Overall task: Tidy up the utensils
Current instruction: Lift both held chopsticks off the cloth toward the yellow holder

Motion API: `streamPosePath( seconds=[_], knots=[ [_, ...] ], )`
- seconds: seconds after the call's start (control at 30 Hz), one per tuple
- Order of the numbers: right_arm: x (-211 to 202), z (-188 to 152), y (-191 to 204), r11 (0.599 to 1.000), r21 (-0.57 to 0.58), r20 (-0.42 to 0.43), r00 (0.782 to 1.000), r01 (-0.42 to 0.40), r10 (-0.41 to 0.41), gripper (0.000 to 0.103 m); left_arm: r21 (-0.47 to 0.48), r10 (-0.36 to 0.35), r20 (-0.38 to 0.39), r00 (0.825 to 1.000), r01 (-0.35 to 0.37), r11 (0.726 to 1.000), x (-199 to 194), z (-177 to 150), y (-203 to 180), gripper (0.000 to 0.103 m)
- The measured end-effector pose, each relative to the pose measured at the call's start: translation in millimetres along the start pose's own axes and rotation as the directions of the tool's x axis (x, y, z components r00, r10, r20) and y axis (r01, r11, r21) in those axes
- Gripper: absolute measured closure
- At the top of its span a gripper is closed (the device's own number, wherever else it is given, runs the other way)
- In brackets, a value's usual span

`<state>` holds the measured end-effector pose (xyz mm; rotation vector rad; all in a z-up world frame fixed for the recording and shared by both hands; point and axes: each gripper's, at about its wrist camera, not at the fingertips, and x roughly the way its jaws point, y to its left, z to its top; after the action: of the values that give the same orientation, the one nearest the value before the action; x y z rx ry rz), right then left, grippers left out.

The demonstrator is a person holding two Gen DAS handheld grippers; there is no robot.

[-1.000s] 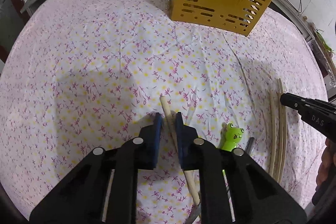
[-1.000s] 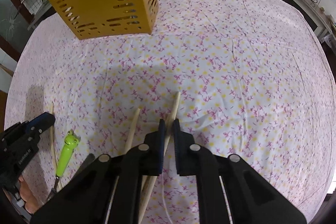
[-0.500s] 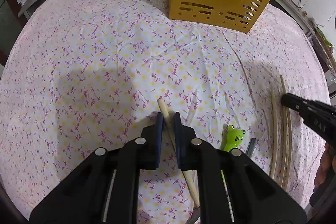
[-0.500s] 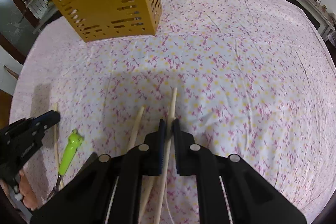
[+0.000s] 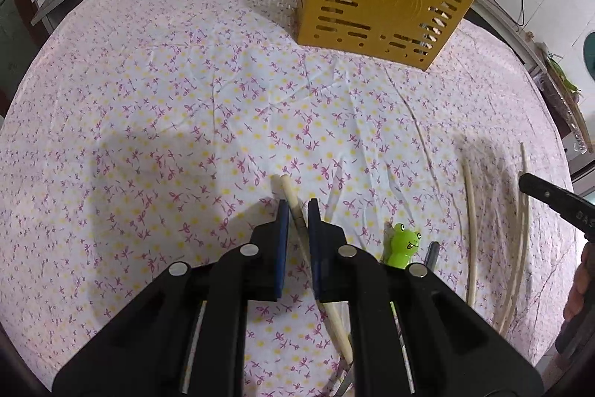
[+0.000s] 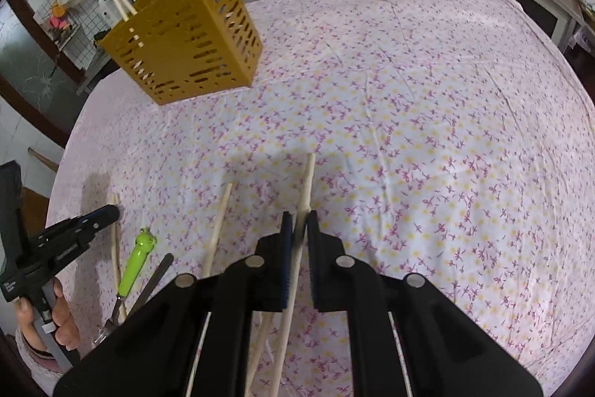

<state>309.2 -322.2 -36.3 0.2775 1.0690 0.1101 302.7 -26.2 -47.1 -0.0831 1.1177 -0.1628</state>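
Left gripper (image 5: 296,211) is pinching one wooden chopstick (image 5: 289,194), right gripper (image 6: 297,224) is clamping another chopstick (image 6: 306,181), both above the floral tablecloth (image 6: 409,121); the yellow slotted utensil holder (image 6: 186,39) is standing far back, chopsticks inside

Left gripper (image 5: 296,211), right gripper (image 6: 297,224): both clamped (jaws nearly together), low.

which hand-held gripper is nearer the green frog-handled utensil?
Left. The left hand-held gripper holds a chopstick right beside the frog utensil; the right hand-held gripper sits farther off, past another chopstick.
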Motion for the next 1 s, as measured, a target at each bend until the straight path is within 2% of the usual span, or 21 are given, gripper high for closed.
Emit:
streamPosePath(
  seconds=[0.2, 0.33, 0.5, 0.57, 0.6, 0.67, 0.7, 0.8, 0.9, 1.0],
  knots=[
    [2, 1, -4, 0.998, 0.040, 0.010, 0.999, -0.040, 0.039, 0.095, 0.009, -0.023, 0.028, 0.999, 0.023, 1.000, -22, -1, 3, 0.094],
    [-6, 3, -3, 1.000, 0.016, 0.040, 0.999, -0.008, 0.007, 0.095, 0.030, -0.029, 0.065, 0.997, 0.027, 0.999, -38, 0, -1, 0.095],
    [6, 3, 6, 0.999, -0.034, -0.023, 1.000, 0.019, -0.020, 0.093, 0.045, -0.025, 0.064, 0.998, 0.022, 0.999, -38, 4, -7, 0.095],
    [10, 3, 8, 0.997, -0.050, -0.018, 0.998, 0.057, -0.058, 0.093, 0.034, -0.023, 0.050, 0.998, 0.022, 0.999, -32, 4, -4, 0.095],
    [12, 4, 7, 0.997, -0.051, -0.028, 0.998, 0.058, -0.060, 0.091, 0.030, -0.021, 0.047, 0.999, 0.020, 0.999, -27, 5, -5, 0.095],
    [18, 4, 5, 0.997, -0.048, -0.051, 0.997, 0.064, -0.066, 0.067, 0.025, -0.018, 0.034, 0.999, 0.017, 1.000, -21, 4, -3, 0.095],
    [22, 5, 4, 0.996, -0.048, -0.059, 0.995, 0.072, -0.075, 0.065, 0.022, -0.018, 0.030, 0.999, 0.017, 1.000, -19, 4, -2, 0.095],
    [27, 7, 2, 0.994, -0.046, -0.063, 0.993, 0.094, -0.097, 0.065, 0.016, -0.026, 0.028, 0.999, 0.026, 1.000, -16, 4, -1, 0.095],
    [27, 10, -2, 0.995, -0.039, -0.058, 0.994, 0.095, -0.097, 0.084, 0.024, -0.027, 0.032, 0.999, 0.027, 0.999, -17, 4, -2, 0.095],
    [24, 13, -9, 0.997, -0.006, -0.037, 0.997, 0.074, -0.074, 0.090, 0.023, -0.028, 0.031, 0.999, 0.027, 0.999, -16, 4, -2, 0.095]
  ],
)
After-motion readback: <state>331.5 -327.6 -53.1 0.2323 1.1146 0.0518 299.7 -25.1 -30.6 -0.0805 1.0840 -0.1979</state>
